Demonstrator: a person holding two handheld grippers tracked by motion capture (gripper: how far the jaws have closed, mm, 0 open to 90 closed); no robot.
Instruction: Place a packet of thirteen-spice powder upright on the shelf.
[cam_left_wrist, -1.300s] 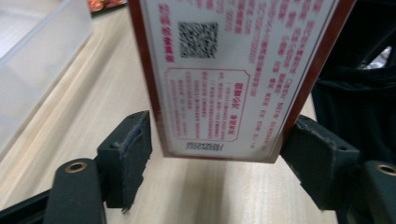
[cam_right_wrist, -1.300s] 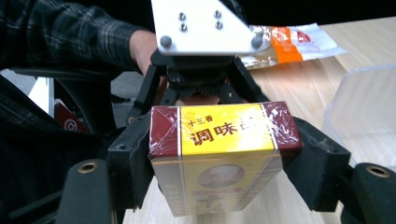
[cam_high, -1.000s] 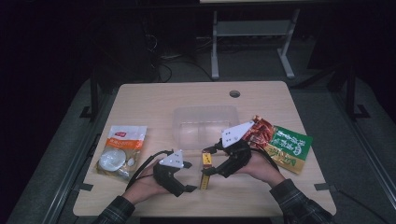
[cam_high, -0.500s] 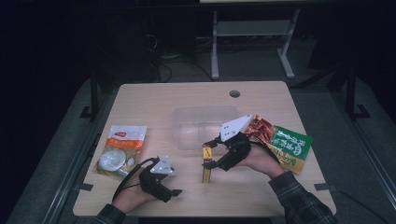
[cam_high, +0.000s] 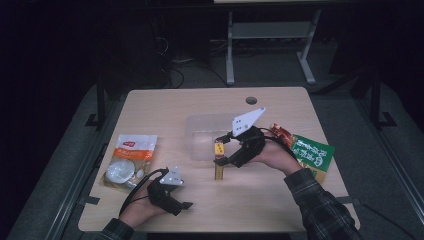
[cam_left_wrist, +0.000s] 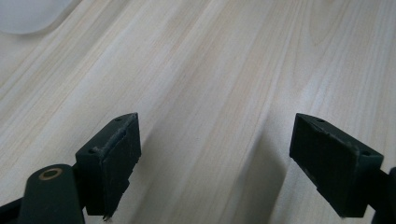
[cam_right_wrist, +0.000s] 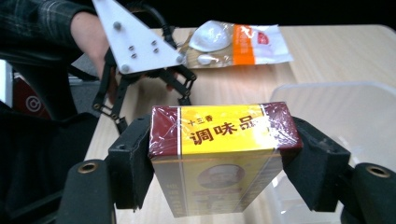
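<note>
A yellow and maroon seasoning box (cam_right_wrist: 223, 154) with Chinese print sits between my right gripper's pads, which press on both its ends. In the high view my right gripper (cam_high: 223, 150) holds this box (cam_high: 218, 159) upright above the table, just in front of a clear plastic container (cam_high: 205, 136). My left gripper (cam_high: 186, 204) rests low at the front left of the table. Its jaws stand wide apart over bare wood in the left gripper view, with nothing between the pads (cam_left_wrist: 114, 158).
An orange and white bag (cam_high: 129, 157) with pale round contents lies at the table's left. A green snack packet (cam_high: 312, 154) and a red one (cam_high: 281, 135) lie at the right, under my right forearm. A round hole (cam_high: 251, 100) marks the far edge.
My right gripper has lifted the box and carried it a little toward the container. My left gripper has drawn back toward the front left, away from the box.
</note>
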